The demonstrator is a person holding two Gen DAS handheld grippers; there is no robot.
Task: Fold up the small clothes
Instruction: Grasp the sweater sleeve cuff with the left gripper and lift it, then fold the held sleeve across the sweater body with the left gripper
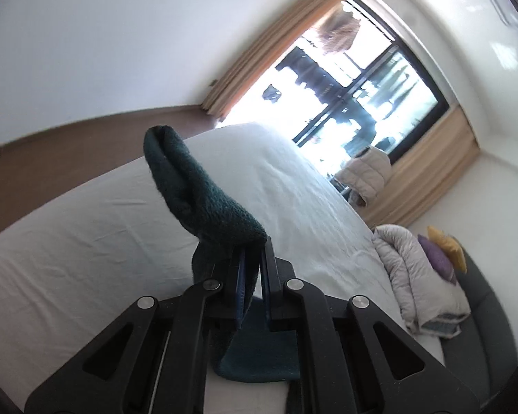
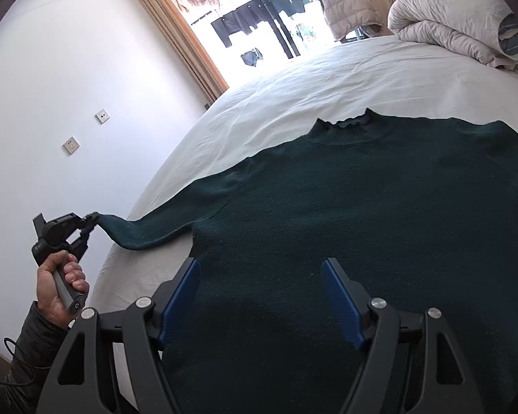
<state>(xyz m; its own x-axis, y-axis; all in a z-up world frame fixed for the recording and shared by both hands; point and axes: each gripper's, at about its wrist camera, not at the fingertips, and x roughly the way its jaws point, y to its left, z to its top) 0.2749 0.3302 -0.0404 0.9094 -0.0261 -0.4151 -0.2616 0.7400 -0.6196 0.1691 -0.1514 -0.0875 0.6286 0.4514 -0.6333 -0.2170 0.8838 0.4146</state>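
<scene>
White bed point(image 2: 293, 79): green sweater point(image 2: 362, 207), rolled duvet point(image 2: 449, 24).

One dark green sweater point(image 2: 362, 214), two tongs point(image 2: 259, 296) point(image 1: 255, 262), two wall sockets point(image 2: 70, 145), one duvet point(image 2: 449, 31).

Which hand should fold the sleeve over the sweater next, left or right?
Left, probably. The left gripper is already shut on the sleeve end, lifted off the bed. The right gripper is open above the sweater body, holding nothing.
</scene>
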